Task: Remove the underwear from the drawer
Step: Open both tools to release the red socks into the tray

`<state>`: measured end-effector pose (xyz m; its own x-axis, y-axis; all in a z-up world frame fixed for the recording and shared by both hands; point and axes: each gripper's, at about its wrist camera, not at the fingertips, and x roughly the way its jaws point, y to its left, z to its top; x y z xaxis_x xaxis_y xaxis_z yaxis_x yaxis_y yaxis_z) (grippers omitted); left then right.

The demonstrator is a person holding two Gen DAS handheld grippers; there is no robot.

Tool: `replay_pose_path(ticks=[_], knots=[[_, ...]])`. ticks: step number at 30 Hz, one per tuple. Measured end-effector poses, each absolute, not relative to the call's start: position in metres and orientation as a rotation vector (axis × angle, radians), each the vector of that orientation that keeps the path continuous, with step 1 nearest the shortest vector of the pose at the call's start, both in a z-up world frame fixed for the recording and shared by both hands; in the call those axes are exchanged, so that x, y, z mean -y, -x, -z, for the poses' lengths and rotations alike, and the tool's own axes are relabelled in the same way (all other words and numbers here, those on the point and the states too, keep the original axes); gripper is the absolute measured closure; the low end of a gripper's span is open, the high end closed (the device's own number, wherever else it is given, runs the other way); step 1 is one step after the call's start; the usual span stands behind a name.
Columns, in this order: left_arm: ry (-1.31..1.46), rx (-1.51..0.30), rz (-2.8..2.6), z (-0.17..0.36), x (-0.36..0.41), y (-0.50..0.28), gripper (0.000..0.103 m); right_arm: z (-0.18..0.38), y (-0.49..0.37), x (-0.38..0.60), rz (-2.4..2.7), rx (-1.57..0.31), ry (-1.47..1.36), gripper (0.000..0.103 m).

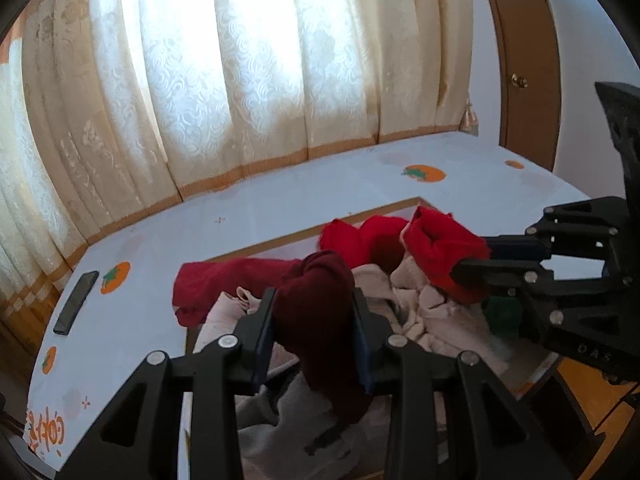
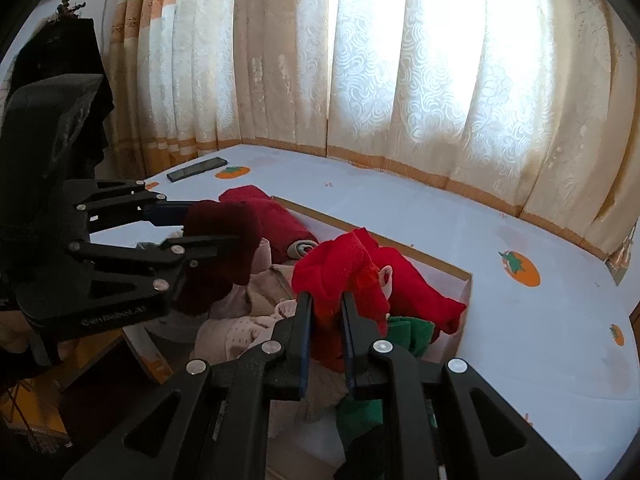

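A dark maroon garment [image 1: 320, 304] hangs bunched between the fingers of my left gripper [image 1: 314, 296], which is shut on it above the open drawer [image 1: 380, 210]. The same garment [image 2: 224, 240] and left gripper [image 2: 188, 228] show at the left of the right wrist view. My right gripper [image 2: 325, 300] is shut on a bright red garment [image 2: 340, 276], also lifted over the drawer; from the left wrist it appears at the right [image 1: 468, 264], clamping the red cloth [image 1: 440, 248]. The drawer holds more red, pale pink and green clothes.
The drawer sits against a light blue surface [image 1: 280, 196] printed with orange fruit. A dark flat phone-like object [image 1: 76, 302] lies on it near the left edge. Cream curtains [image 1: 240, 72] hang behind. A brown door [image 1: 524, 80] stands at the right.
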<state>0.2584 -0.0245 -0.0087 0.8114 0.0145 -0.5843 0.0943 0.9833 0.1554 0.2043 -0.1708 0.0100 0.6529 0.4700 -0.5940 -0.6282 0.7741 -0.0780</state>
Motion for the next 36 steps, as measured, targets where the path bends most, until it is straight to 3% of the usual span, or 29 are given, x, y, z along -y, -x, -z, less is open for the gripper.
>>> replay_pose_path(ticks=[5,7,9,10,11,13,26,36], knots=[[-0.189,-0.649,0.021,0.018,0.023,-0.265,0.055,-0.004,-0.210,0.163,-0.635,-0.605,0.301,0.087],[-0.193,-0.650,0.025,0.019,0.023,-0.263,0.041,-0.003,-0.213,0.163,-0.641,-0.610,0.299,0.083],[-0.210,-0.634,0.013,0.018,0.024,-0.257,0.034,-0.006,-0.212,0.164,-0.605,-0.588,0.314,0.060],[-0.212,-0.624,0.011,0.016,0.024,-0.255,0.034,-0.007,-0.212,0.165,-0.590,-0.580,0.311,0.036],[-0.209,-0.615,0.014,0.013,0.023,-0.251,0.033,-0.010,-0.210,0.169,-0.586,-0.568,0.295,0.029],[-0.201,-0.591,0.010,0.007,0.022,-0.244,0.025,-0.014,-0.207,0.174,-0.591,-0.553,0.275,0.029],[-0.150,-0.513,0.041,-0.013,0.023,-0.202,0.020,-0.025,-0.171,0.189,-0.594,-0.523,0.265,0.029],[-0.083,-0.437,0.032,-0.019,0.019,-0.156,0.009,-0.037,-0.120,0.210,-0.598,-0.453,0.226,0.023]])
